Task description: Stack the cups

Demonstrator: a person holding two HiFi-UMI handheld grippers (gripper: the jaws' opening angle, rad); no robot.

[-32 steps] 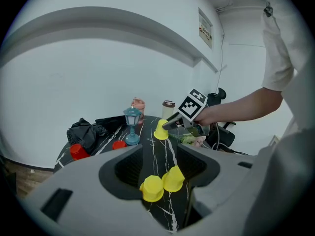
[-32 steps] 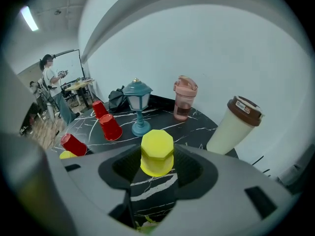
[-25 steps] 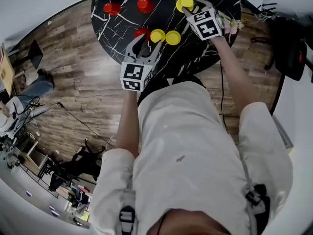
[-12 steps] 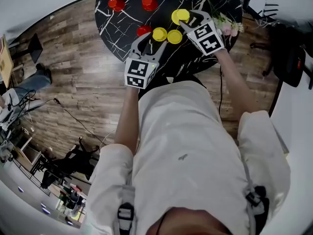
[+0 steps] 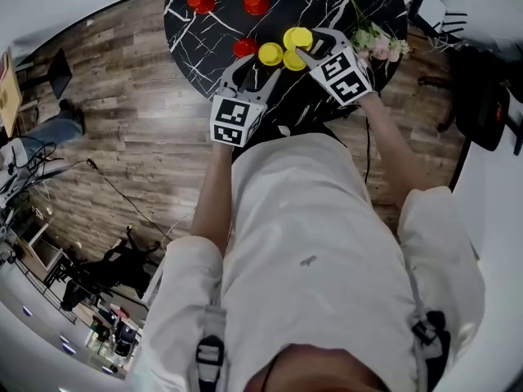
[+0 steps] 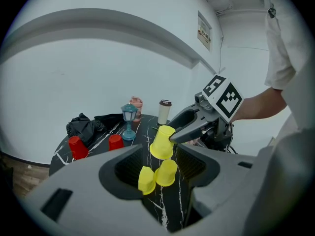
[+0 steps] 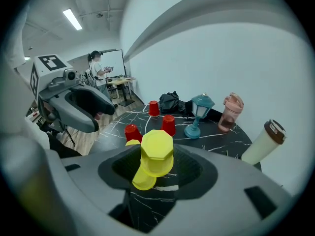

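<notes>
right hand-held gripper [image 5: 306, 44] clamping upside-down yellow cup [image 7: 156, 150], holding it close by two yellow cups [image 6: 166, 172] standing inverted on black marbled tabletop [image 5: 204, 35]. left hand-held gripper [image 5: 249, 70] hovering near them, jaws gaping, gripping nothing. red cups [image 5: 255, 2], teal lantern [image 7: 199, 113] sitting beyond.

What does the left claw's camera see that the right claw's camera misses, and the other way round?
Only the left gripper view shows the right claw from outside, plus a wall sign. Only the right gripper view shows the left claw from outside, open and empty, a ceiling light and a distant person. Both show the yellow cup the right claw grips, red cups, a teal lantern, a pink bottle and the black table.
</notes>
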